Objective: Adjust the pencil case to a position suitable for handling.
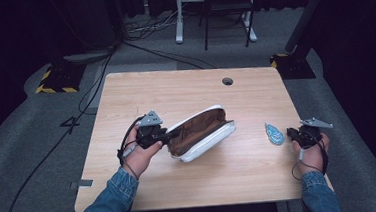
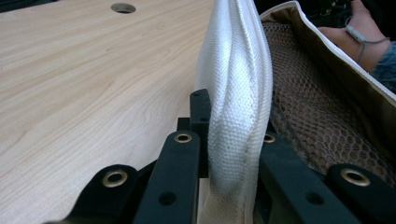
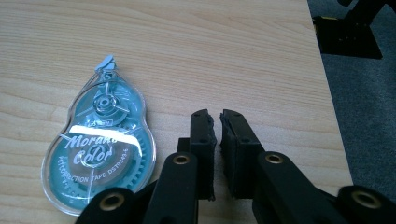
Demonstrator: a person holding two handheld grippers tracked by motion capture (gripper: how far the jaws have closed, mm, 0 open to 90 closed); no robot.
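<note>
A white fabric pouch (image 1: 200, 132) with a brown mesh-lined inside lies open at the middle of the wooden table (image 1: 175, 92). My left gripper (image 1: 170, 136) is shut on the pouch's left end. In the left gripper view the white cloth rim (image 2: 238, 70) is pinched between the black jaws of the left gripper (image 2: 233, 121), and the mesh lining (image 2: 317, 116) shows to its right. A teal correction tape dispenser (image 1: 274, 133) lies flat near the table's right edge. My right gripper (image 1: 290, 134) rests just right of the dispenser (image 3: 100, 149); the right gripper (image 3: 217, 121) is shut on nothing.
A round cable hole (image 1: 228, 81) sits near the table's far edge. The table's right edge (image 3: 334, 116) runs close beside the right gripper, with grey carpet beyond. Cables (image 1: 89, 88), a striped stand base (image 1: 54, 83) and furniture legs (image 1: 205, 29) are on the floor behind the table.
</note>
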